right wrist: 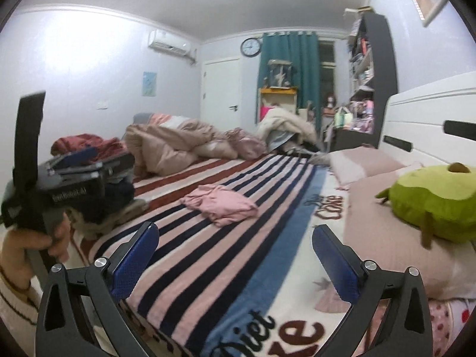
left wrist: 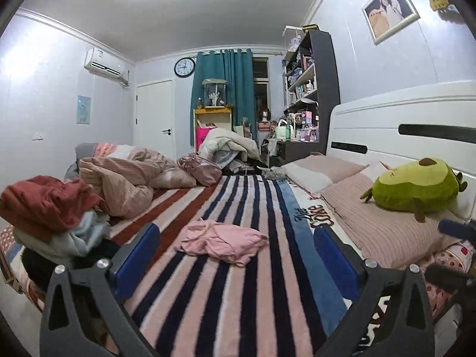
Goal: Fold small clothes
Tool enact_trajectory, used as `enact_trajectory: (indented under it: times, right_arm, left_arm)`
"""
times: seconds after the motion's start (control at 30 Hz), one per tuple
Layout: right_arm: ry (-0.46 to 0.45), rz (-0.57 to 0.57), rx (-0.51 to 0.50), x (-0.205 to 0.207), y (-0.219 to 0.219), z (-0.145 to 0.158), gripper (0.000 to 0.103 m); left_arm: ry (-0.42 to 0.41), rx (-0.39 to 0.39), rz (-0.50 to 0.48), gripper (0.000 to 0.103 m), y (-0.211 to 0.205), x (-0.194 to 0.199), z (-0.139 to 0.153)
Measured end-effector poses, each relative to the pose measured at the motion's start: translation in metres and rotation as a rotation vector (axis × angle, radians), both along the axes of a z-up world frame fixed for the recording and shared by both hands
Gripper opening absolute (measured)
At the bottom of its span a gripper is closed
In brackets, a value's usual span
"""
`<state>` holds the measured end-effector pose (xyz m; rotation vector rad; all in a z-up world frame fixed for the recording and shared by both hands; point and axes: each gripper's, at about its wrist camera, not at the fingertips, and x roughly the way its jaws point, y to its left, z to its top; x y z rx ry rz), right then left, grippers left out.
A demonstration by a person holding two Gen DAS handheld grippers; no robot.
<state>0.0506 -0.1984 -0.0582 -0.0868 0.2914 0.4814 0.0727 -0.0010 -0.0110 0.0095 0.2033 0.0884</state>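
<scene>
While both lie released: pink garment (left wrist: 221, 242) crumpled ahead of left claw (left wrist: 236, 255), right claw (right wrist: 235, 255).

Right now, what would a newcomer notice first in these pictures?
A crumpled pink garment lies alone in the middle of the striped blanket, ahead of both open tongs. A green avocado plush toy sits on the pillows at the right, and a pile of clothes is heaped at the left.

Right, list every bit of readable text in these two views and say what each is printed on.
"Diet Coke": striped blanket, in brown script.
"GenRobot.AI": apparently so, blurred, on the left tool body.
Wall clock: numerals too small.
Shelf items, pink bag, framed picture: any print unreadable.
Pink garment: no text visible.
</scene>
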Motion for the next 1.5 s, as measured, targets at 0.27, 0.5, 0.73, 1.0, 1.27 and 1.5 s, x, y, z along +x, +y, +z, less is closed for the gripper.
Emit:
enact_trajectory:
  times: [0.27,0.5,0.73,1.0,1.27,1.5]
  right_arm:
    - [-0.011,-0.051,0.028,-0.006,-0.02,-0.002,0.103]
    - [-0.007,-0.053,0.032,-0.006,-0.021,-0.003,0.103]
    - [-0.007,-0.055,0.033,-0.006,-0.02,-0.003,0.103]
    - [-0.001,-0.063,0.041,-0.006,-0.018,-0.003,0.103]
    - [-0.007,-0.082,0.057,-0.01,-0.017,-0.001,0.103]
    - [-0.009,-0.086,0.064,-0.017,-0.014,0.001,0.103]
  left_arm:
    - [0.027,0.005,-0.018,0.102,-0.014,0.008,-0.016]
    - [0.029,0.01,0.003,0.102,-0.01,0.009,-0.019]
    - [0.029,-0.001,0.006,0.102,-0.006,0.01,-0.023]
    - [0.026,-0.006,0.013,0.102,-0.003,0.01,-0.023]
    - [0.029,-0.006,0.011,0.102,-0.001,0.008,-0.024]
    - [0.026,-0.005,0.006,0.102,-0.001,0.007,-0.024]
